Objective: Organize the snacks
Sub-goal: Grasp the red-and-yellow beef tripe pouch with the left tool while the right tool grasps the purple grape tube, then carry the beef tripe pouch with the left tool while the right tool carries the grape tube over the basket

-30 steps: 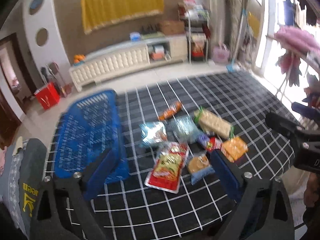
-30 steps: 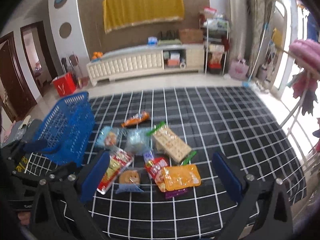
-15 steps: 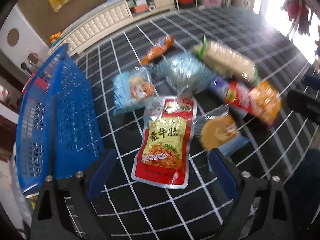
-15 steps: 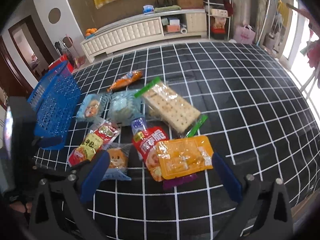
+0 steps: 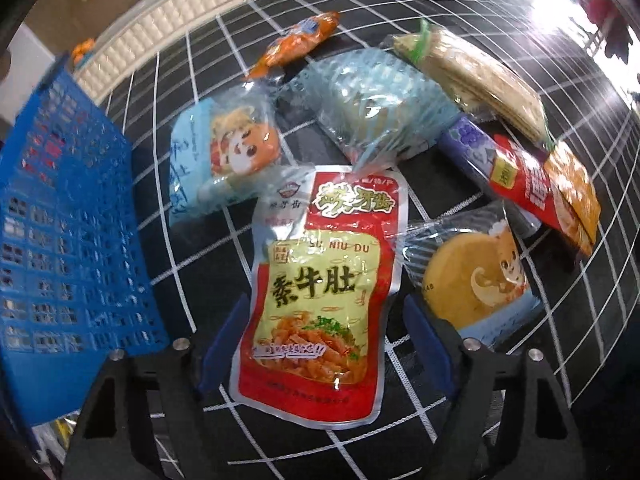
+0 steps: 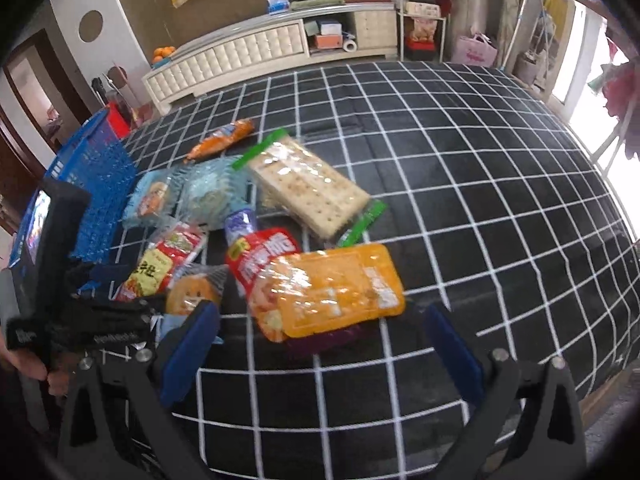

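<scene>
Left gripper points steeply down over the red-and-yellow pouch; jaws closing, the pouch's lower half sits between the blue fingers, but the pads aren't pressing on it yet. Pouch lies flat on the black grid-pattern surface.

From the pouch, left wrist view:
- 9 o'clock: blue basket, just beside.
- 11 o'clock: light-blue cartoon pack, its edge touching the pouch top.
- 12–1 o'clock: clear blue-tinted bag, overlapping the pouch's top corner.
- 12 o'clock, farther out: orange sausage pack.
- 1 o'clock: cracker sleeve.
- 2 o'clock: red packet with an orange tray pack on top of it.
- 3 o'clock: round pastry pack, just beside the right finger.

Right gripper hangs wide open with nothing between its fingers; orange tray pack is at its 12 o'clock, close to the tips. Left gripper's body is visible at the right view's 9 o'clock, a person's hand on it.
</scene>
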`<state>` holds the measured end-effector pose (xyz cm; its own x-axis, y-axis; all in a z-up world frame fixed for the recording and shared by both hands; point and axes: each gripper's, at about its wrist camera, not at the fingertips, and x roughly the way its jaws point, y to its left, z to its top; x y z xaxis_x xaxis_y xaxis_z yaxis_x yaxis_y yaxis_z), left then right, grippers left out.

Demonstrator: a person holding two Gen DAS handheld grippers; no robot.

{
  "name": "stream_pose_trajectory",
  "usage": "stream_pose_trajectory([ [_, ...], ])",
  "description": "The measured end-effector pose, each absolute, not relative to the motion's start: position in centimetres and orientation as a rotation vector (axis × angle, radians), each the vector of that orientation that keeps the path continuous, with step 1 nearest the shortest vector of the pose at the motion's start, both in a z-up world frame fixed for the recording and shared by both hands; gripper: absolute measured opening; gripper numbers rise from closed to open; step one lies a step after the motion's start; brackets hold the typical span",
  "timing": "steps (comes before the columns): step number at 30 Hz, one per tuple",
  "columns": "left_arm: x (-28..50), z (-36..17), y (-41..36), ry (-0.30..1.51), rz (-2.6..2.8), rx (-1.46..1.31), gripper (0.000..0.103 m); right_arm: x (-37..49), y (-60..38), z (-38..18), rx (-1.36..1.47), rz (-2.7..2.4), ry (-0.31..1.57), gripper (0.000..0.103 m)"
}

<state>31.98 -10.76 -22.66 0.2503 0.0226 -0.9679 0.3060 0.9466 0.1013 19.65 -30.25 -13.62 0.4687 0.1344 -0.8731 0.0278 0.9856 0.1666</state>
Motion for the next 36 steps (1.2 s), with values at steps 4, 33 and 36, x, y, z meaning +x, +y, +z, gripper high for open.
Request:
stream_pose_trajectory([
  [4,32.2,-22.6,-10.1,1.309,-0.209,0.228,0.064,19.6,-31.3,-13.6,0.181,0.093,1.086,0.103],
  [33,26.6,-14.7,-7.6,1.142,-0.089,0.074,0.035,28.7,-24.5,-16.7,0.052,0.486,1.243,0.074],
  [36,26.2,-14.1,-6.6,1.135,-0.083,0.056,0.035,30.0,-22.9,-17.2,-0.023,0.482,1.266,0.065],
])
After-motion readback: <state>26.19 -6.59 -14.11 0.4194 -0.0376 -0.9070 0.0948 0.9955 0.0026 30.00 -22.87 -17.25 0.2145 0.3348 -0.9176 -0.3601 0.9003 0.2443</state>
